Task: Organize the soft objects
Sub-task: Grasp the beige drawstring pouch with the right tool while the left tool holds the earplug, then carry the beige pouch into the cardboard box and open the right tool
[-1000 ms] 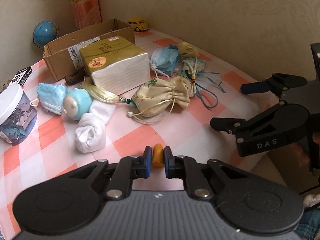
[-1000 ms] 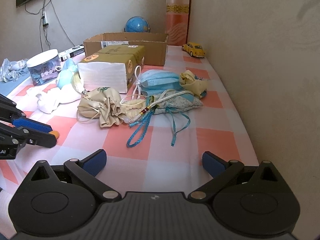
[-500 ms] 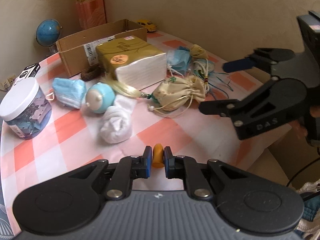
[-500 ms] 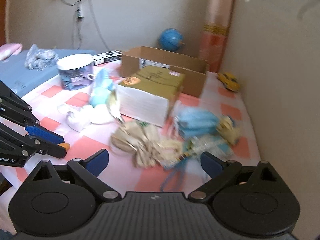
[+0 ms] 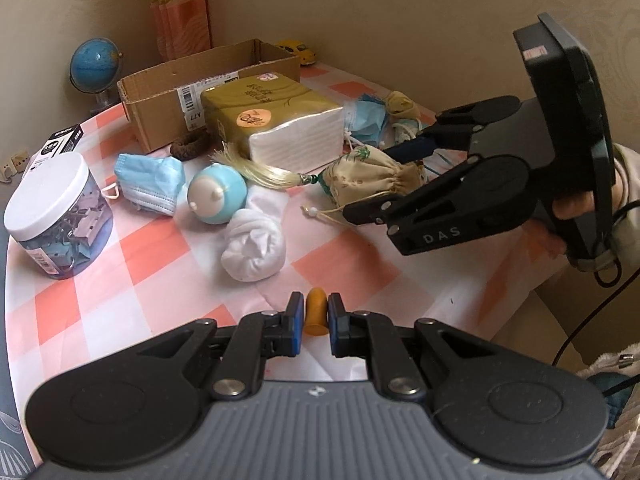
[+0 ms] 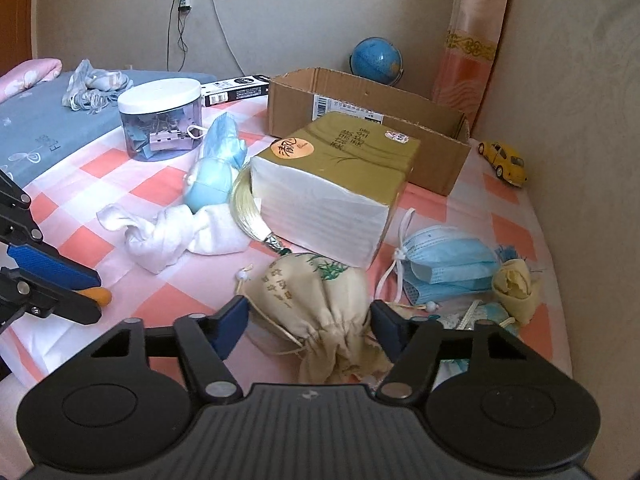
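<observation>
My left gripper is shut on a small orange foam earplug, held above the checked table near its front edge; it also shows in the right wrist view. My right gripper is open, its fingers on either side of a beige drawstring pouch, not closed on it. The pouch also shows in the left wrist view. A rolled white sock, blue face masks and a tissue pack lie on the table.
An open cardboard box stands at the back, with a globe and a yellow toy car nearby. A clear jar of clips, a blue round toy and a tassel lie on the table. Wall on the right.
My right gripper has moved forward and left, so its open fingers now straddle the beige pouch. My left gripper has risen and pulled back, still holding the earplug.
</observation>
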